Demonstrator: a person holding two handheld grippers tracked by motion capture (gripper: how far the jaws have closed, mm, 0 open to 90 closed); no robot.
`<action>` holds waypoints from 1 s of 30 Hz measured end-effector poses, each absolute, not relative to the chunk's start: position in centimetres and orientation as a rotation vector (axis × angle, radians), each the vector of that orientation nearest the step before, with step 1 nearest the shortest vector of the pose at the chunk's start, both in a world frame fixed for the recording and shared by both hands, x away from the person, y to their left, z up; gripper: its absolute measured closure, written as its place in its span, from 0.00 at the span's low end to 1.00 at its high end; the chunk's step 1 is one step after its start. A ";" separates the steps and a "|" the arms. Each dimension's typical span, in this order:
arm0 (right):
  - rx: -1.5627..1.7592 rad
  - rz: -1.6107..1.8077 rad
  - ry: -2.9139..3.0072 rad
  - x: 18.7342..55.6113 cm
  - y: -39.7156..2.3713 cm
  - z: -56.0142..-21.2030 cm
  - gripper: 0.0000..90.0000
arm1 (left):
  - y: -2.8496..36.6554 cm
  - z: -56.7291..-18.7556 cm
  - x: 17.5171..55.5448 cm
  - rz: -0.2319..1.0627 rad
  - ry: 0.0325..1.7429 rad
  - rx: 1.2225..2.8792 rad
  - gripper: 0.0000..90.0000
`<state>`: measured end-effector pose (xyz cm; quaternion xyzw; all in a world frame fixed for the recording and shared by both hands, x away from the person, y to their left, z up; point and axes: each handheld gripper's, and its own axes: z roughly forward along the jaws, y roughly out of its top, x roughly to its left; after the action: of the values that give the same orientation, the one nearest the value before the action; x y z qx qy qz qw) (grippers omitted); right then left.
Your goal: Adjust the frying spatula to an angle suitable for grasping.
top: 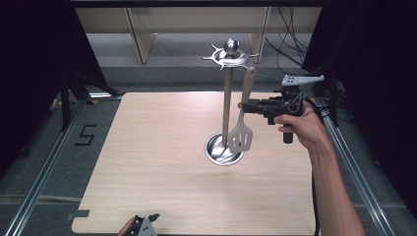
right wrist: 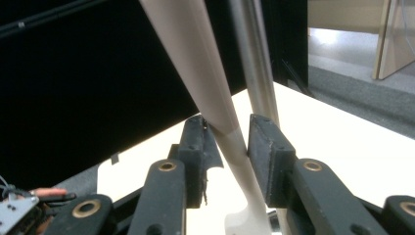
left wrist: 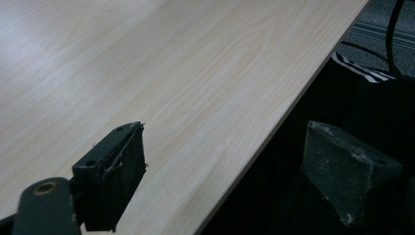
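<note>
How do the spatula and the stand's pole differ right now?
The spatula has a pale handle and slotted blade; the pole is bare shiny metal. The spatula hangs tilted between the right gripper's fingers; the pole stands upright in its round base. Both are long and slim.

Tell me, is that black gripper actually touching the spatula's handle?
Cannot tell. In the right gripper view the spatula handle runs between the right gripper pads, close against both; no clear gap or press shows. In the high view it hangs by the stand.
</note>
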<state>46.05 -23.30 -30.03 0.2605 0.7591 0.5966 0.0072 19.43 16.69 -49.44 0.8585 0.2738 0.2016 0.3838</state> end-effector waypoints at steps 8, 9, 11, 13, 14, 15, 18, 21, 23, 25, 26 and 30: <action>0.885 1.933 2.339 46.4 -23.6 -30.3 0.72 | 16.7 -49.5 19.4 0.513 0.699 2.189 0.17; 0.885 1.933 2.339 46.4 -23.6 -30.3 0.72 | 16.7 -49.5 19.4 0.513 0.699 2.189 0.17; 0.926 1.944 2.344 46.1 -23.7 -30.2 0.72 | 16.7 -49.5 19.5 0.527 0.692 2.203 0.17; 0.914 1.947 2.330 46.2 -23.8 -30.3 0.71 | 16.7 -49.4 19.5 0.528 0.690 2.206 0.17; 0.909 1.956 2.320 46.2 -23.8 -30.4 0.71 | 16.7 -49.4 19.5 0.528 0.691 2.205 0.17; 0.935 1.958 2.323 46.1 -23.8 -30.3 0.71 | 16.7 -49.4 19.5 0.528 0.691 2.205 0.17; 0.911 1.969 2.312 46.1 -23.9 -30.4 0.71 | 16.7 -49.5 19.5 0.528 0.687 2.206 0.17; 0.946 1.958 2.318 45.8 -23.8 -30.4 0.71 | 16.8 -49.4 19.6 0.536 0.677 2.219 0.17; 0.956 1.968 2.313 45.6 -23.7 -30.2 0.70 | 16.8 -49.5 19.6 0.534 0.678 2.213 0.17; 0.902 1.990 2.294 45.7 -23.6 -30.2 0.70 | 16.7 -49.5 19.5 0.535 0.689 2.201 0.17; 0.895 1.980 2.288 45.7 -23.6 -30.1 0.69 | 16.8 -49.4 19.6 0.539 0.672 2.223 0.17; 0.931 1.979 2.305 45.5 -23.5 -29.9 0.67 | 16.8 -49.5 19.6 0.535 0.675 2.221 0.17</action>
<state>45.50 -23.47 -29.94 0.2929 0.7253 0.6227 -0.0180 19.56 16.79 -49.45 0.8659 0.2634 0.2086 0.3707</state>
